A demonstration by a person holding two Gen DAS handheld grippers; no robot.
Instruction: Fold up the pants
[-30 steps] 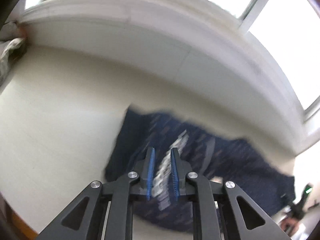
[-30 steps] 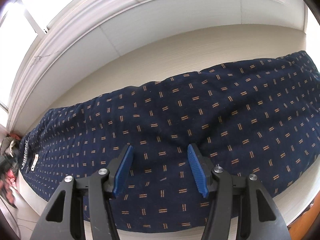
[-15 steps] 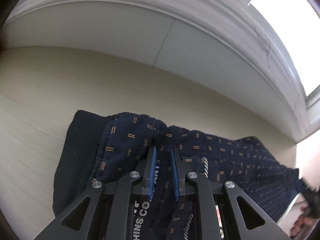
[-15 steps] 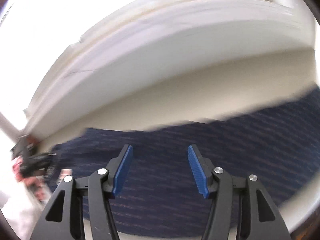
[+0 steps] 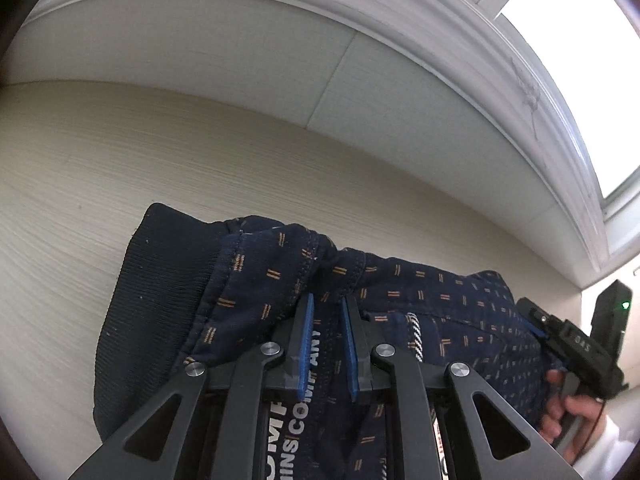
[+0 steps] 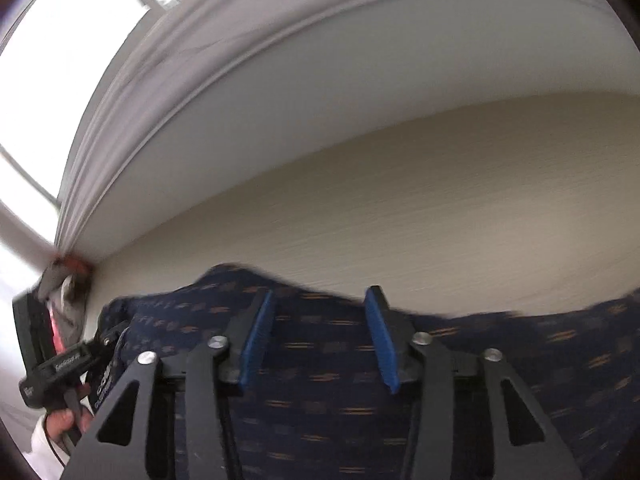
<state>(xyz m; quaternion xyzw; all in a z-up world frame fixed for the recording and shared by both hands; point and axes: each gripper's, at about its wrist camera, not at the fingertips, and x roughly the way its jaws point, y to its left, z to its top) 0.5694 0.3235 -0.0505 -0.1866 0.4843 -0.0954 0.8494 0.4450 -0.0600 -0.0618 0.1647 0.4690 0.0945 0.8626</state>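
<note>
I'm seeing a pale beige bench [image 5: 160,168] with fine grain running up to a white panelled wall [image 5: 240,60]. White moulded sill [image 5: 440,28] is curving above it. Daylight is blowing out the window [image 6: 60,48] panes in both views.

Both wrist views low, close over pants [image 5: 420,292], facing wall [image 6: 360,92], sharing both.

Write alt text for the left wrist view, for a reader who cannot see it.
The left gripper, its blue-padded jaws nearly closed, pinches the waistband end of navy pants dotted with orange dashes, lying on a pale table. At far right, a hand holds the right gripper.
</note>
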